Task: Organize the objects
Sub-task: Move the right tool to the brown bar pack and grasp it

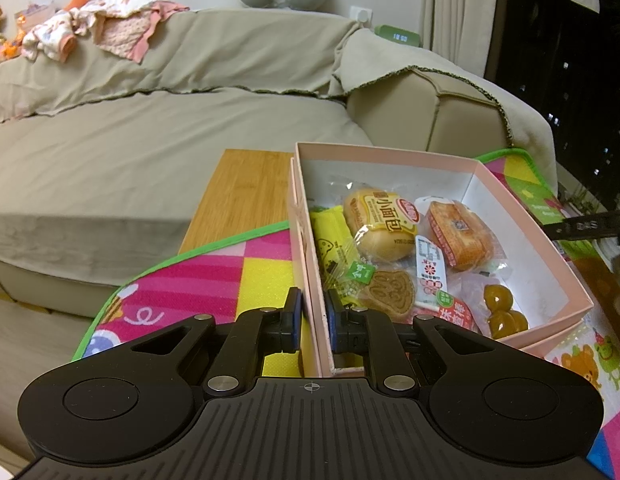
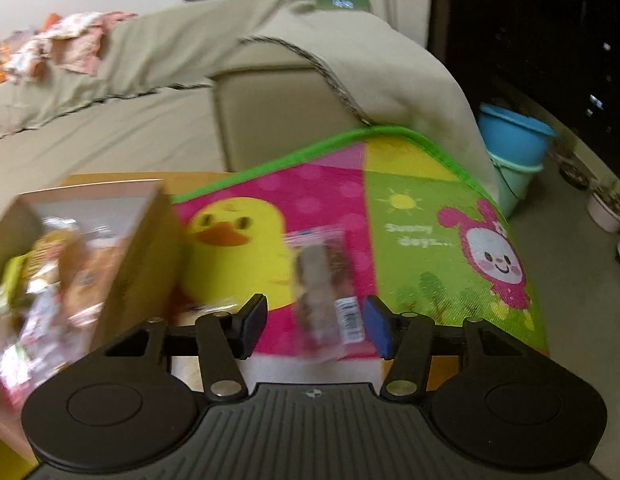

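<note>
An open pink box [image 1: 389,152] stands on a colourful play mat [image 1: 230,276] and holds several wrapped snacks, among them a bun packet [image 1: 379,220] and an orange cake [image 1: 457,236]. My left gripper [image 1: 313,312] is shut on the box's near left wall, one pad outside and one inside. In the blurred right wrist view, a clear-wrapped brownish snack packet [image 2: 325,296] lies on the mat [image 2: 429,200] to the right of the box [image 2: 150,216]. My right gripper [image 2: 315,322] straddles that packet with its jaws apart, a gap showing on the left side.
The mat covers a low wooden table [image 1: 246,184] set against a beige sofa [image 1: 150,140] with clothes piled on its back. Stacked blue and green buckets [image 2: 513,136] and plant pots [image 2: 605,208] stand on the floor at the right.
</note>
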The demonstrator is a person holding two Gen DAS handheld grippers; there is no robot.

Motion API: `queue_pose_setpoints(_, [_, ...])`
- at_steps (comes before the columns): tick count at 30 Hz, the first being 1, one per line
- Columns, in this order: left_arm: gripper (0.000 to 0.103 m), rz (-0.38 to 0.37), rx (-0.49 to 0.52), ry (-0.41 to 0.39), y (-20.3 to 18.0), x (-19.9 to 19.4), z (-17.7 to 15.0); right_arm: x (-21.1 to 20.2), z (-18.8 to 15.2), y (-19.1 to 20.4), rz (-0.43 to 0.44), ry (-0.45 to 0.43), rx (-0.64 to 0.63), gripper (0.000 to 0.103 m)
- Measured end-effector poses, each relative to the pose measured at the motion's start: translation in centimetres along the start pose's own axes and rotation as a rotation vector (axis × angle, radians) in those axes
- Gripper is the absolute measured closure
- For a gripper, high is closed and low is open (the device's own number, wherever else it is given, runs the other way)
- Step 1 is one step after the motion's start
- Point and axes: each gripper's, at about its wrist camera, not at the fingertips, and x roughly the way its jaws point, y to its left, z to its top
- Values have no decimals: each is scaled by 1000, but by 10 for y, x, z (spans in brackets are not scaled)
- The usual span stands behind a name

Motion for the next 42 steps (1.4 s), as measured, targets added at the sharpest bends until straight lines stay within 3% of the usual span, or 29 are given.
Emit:
queue_pose_setpoints(4, [89,0,1,0,0,0,0,19,-2,-13,37,35,91,47])
queue_pose_setpoints(6, [89,1,1,0,0,0,0,17,-4,-9,34,34,68,47])
queue_pose_setpoints(8, [89,0,0,0,-1,1,0,13,-8,-6,17,39,37,60])
queue_pose_setpoints(10, [89,0,0,-1,-1,1,0,7,-13,-5,22,44,23,61])
queue_pose_setpoints(22, [89,-1,-1,-1,0,0,0,-64,-79,1,36,93,-68,61])
queue_pose_setpoints(27, [88,0,-1,-1,-1,1,1,-93,-104,8,85,128,-82,61])
queue_pose_setpoints(31, [88,0,-1,-1,-1,1,1,-101,-114,16,79,120,-126,57])
queue_pose_setpoints(39, [89,1,1,0,-1,1,1,-80,-101,22,59,58,-137,43])
queue_pose_setpoints(40, [89,0,0,1,0,1,1,-80,-99,22,66,63,-136,45])
queue_pose_setpoints(41, [89,0,-1,0,-1,1,1,-81,-99,23,82,70,-140,56])
queue_pose_setpoints(42, [89,0,-1,-1,-1,1,1,-83,-99,24,98,81,-143,60])
